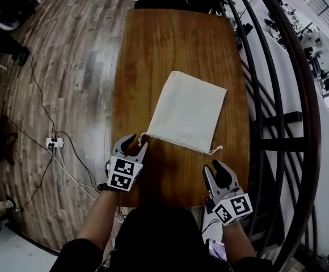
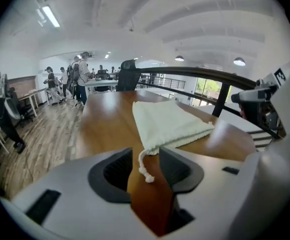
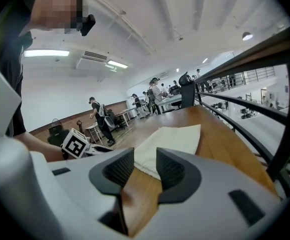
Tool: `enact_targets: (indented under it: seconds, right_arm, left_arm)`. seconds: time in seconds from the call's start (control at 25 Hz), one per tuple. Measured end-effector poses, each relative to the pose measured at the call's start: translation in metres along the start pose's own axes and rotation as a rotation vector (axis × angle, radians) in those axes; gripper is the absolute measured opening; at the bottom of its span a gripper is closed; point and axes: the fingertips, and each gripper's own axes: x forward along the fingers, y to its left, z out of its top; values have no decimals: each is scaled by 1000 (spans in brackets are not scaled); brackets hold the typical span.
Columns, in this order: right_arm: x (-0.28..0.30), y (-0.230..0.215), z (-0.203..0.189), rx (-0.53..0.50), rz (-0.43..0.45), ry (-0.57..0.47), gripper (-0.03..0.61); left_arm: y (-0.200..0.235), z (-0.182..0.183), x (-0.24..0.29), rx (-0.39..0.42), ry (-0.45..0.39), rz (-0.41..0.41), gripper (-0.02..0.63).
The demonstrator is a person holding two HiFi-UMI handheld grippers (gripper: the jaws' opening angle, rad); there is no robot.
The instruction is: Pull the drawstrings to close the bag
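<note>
As left gripper (image 2: 145, 153) jaws gape, drawstring (image 2: 142, 163) between

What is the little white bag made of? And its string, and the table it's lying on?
The bag looks like soft woven cloth, maybe cotton: matte cream, with a gathered hem. Its string seems to be twisted cotton cord, knotted at the end. The table looks like wood or wood veneer: brown grain streaks under a smooth, slightly shiny finish.
</note>
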Motion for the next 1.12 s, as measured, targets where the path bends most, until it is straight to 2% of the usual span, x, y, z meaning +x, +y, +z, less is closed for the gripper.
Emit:
enact_targets:
  seconds: [0.16,0.28,0.44,0.68,0.8,0.96,1.04,1.08,1.12]
  right_arm:
    - [2,-17,-4,32,-19,19,131]
    - [5,-25,-3,43,-18,23,129]
    - [11,-32,-2,50,-9,28,127]
    - [17,-41,3,50,5,48,118]
    - [16,-53,0,44,-15,58,115]
    - [15,-80,-14,9,-59,108,112]
    - [11,-95,-24,-25,-72,155,110]
    - [8,-101,-30,-51,-72,184,112]
    - [7,-105,-36,-82,-68,215,112]
  left_arm:
    - [5,-6,15,26,63,11,172]
    - [5,-11,23,3,96,9,172]
    - [5,-29,31,-14,180,18,178]
    - [3,-31,32,-53,230,34,181]
    - [2,-30,33,-55,251,48,178]
    - [7,-33,32,-78,264,65,146]
    - [11,-33,30,-95,268,77,95]
    - [11,-33,29,-104,278,78,46]
    - [11,-33,28,-109,289,75,44]
